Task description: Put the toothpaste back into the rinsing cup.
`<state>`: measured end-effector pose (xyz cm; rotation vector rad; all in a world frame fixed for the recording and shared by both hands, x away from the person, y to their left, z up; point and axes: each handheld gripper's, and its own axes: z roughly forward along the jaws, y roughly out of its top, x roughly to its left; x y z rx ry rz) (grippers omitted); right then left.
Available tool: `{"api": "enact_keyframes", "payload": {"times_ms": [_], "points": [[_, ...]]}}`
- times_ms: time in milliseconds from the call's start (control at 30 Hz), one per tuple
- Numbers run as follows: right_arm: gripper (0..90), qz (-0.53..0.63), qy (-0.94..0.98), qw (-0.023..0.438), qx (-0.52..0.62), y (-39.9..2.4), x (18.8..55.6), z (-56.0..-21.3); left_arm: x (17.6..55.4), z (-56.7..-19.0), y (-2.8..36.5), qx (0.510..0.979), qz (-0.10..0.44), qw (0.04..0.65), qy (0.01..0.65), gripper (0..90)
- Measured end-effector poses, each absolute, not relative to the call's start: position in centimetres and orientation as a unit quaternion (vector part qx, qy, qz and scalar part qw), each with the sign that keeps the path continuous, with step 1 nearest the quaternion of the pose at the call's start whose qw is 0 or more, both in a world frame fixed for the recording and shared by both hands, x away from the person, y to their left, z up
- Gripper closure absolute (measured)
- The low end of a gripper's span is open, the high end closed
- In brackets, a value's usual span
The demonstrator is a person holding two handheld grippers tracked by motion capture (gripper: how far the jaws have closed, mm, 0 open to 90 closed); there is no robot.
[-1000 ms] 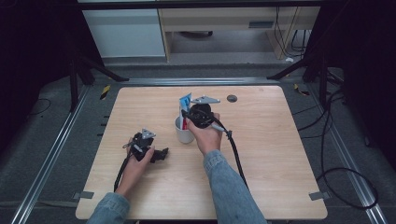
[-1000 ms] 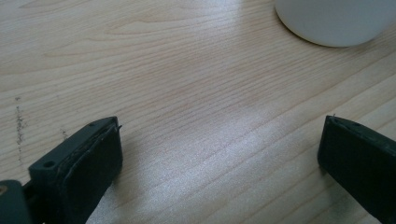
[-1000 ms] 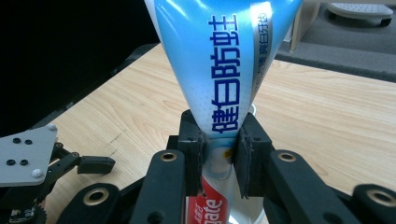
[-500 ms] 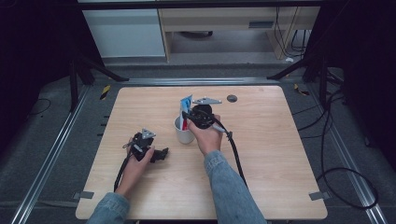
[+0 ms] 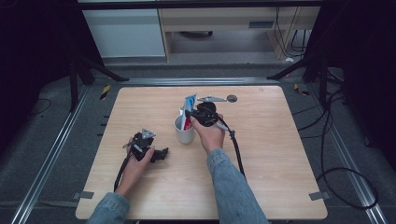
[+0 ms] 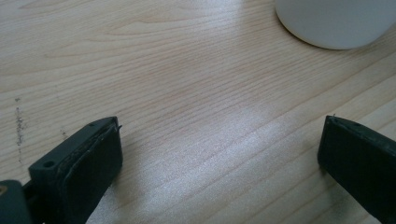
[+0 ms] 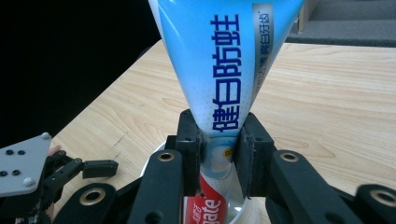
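Nothing has visibly shifted: right gripper (image 7: 217, 154) clamps the toothpaste tube (image 7: 224, 60) standing in the white cup (image 5: 184, 133), left gripper (image 6: 219, 154) open; a careless tug could topple the cup.

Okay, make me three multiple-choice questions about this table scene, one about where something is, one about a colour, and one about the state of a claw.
1. Where does the toothpaste tube stand?
A. In the white cup
B. Flat on the table
C. On the floor

2. What colour is the tube's upper part?
A. Green
B. Light blue
C. Black

3. How is the right claw?
A. Wide open
B. Shut on nothing
C. Shut on the tube

Answers: 1 A, the tube's lower end sits inside the cup's rim; 2 B, the right gripper view shows light blue with dark blue lettering; 3 C, both pads press the tube's sides.
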<state>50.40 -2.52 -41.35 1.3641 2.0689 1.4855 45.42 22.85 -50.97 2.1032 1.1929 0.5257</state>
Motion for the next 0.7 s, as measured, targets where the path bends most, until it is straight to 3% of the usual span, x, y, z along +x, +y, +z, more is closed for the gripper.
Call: {"api": "enact_keyframes", "payload": {"times_ms": [267,700], "points": [[72.5,0.513,0.707,0.118,0.472,-2.8,50.69,-41.47,45.43,-50.97,22.86,0.803,0.201,0.327,0.455,0.0],[65.7,0.493,0.72,0.155,0.464,-2.66,50.32,-41.23,45.45,-50.97,22.86,0.803,0.201,0.328,0.455,0.0]]}}
